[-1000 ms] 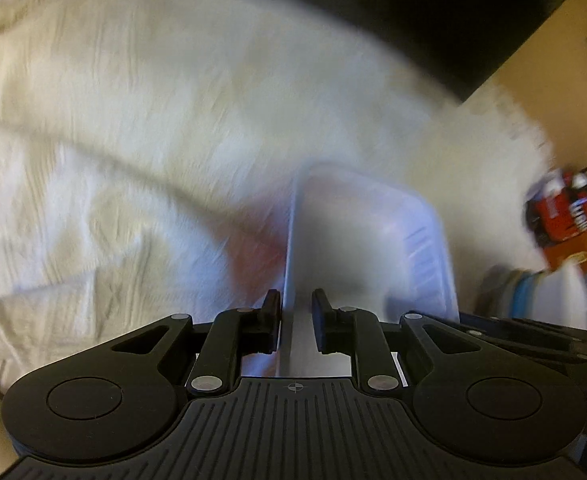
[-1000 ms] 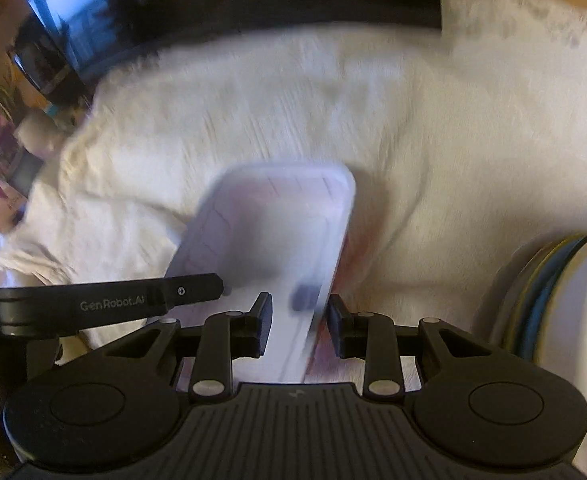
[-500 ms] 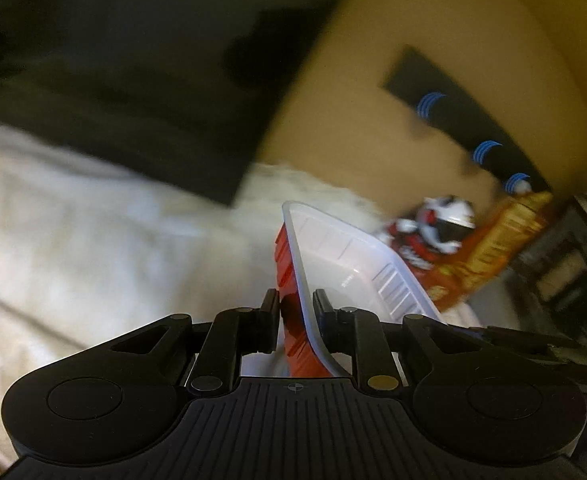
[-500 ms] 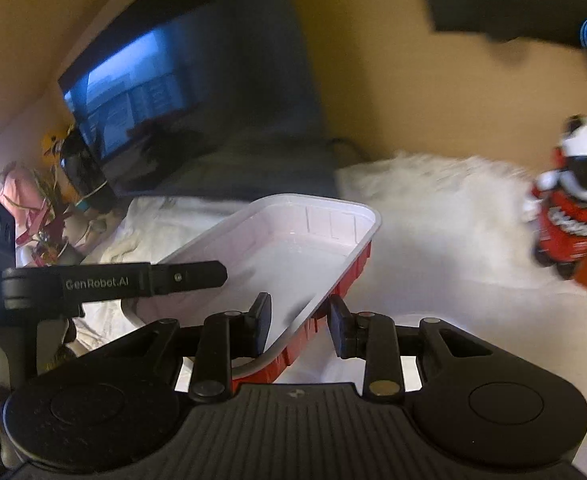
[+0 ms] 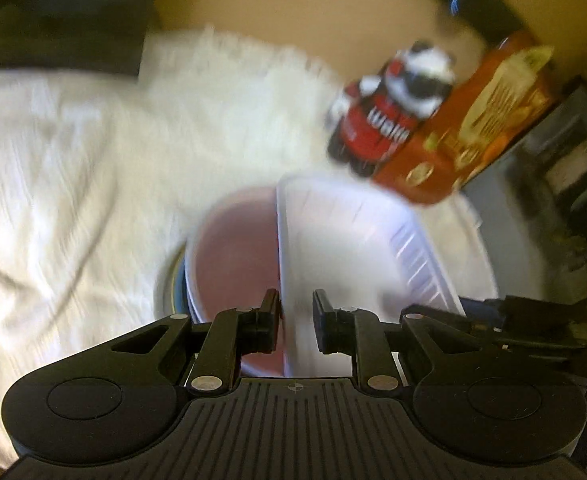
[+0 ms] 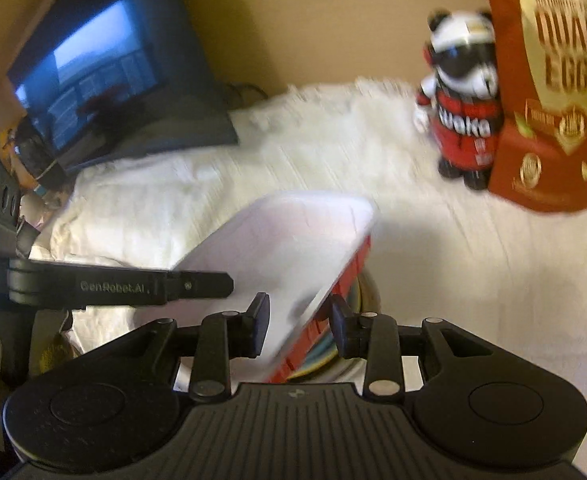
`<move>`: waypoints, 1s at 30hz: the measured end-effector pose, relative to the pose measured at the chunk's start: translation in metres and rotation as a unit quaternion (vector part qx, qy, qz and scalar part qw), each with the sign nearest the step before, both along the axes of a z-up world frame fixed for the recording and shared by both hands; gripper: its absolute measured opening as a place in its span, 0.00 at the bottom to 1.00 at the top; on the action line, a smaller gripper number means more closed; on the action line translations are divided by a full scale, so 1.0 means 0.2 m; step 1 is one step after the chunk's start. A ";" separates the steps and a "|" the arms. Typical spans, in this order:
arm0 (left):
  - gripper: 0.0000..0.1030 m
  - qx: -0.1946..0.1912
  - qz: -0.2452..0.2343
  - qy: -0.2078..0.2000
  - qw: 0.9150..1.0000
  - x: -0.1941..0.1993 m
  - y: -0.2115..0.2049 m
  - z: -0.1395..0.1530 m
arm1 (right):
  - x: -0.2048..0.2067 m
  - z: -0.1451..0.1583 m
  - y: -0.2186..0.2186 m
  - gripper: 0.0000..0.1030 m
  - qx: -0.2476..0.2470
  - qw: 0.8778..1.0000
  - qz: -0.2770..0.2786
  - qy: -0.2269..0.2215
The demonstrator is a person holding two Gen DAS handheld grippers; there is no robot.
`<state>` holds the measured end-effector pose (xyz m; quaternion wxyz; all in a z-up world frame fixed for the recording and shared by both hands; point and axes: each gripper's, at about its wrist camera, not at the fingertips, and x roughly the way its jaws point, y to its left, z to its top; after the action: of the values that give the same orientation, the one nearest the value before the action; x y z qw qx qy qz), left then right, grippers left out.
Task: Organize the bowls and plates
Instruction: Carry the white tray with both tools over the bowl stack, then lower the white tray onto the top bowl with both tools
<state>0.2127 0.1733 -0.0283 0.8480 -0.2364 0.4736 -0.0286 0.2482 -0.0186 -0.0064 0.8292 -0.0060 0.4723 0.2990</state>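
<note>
Behind the tray both hand-held grippers pinch stand a panda figure and egg box.

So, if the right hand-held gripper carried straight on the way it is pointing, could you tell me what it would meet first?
Beyond the rectangular tray already pinched between its jaws, the right hand-held gripper would probably meet the white cloth first, well short of the panda figure. Depth is unclear in this blurred view.

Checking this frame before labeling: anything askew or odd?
The tray is tilted steeply, held at opposite rims by the left gripper and right gripper over the stack of plates. Nothing spilled or visibly damaged; frames are blurred.
</note>
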 end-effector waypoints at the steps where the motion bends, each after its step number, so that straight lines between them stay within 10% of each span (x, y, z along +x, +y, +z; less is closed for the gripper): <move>1: 0.19 -0.001 0.001 0.007 1.000 0.01 0.00 -0.03 | 0.01 -0.02 0.00 0.32 0.002 1.000 -0.003 0.005; 30: 0.20 -0.040 0.037 0.013 0.998 0.05 0.18 -0.04 | 0.16 -0.06 0.13 0.33 0.000 1.000 0.009 0.010</move>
<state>0.2221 0.2099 -0.0356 0.8322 -0.2878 0.4738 -0.0135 0.2793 0.0068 -0.0186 0.8218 -0.0070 0.4803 0.3063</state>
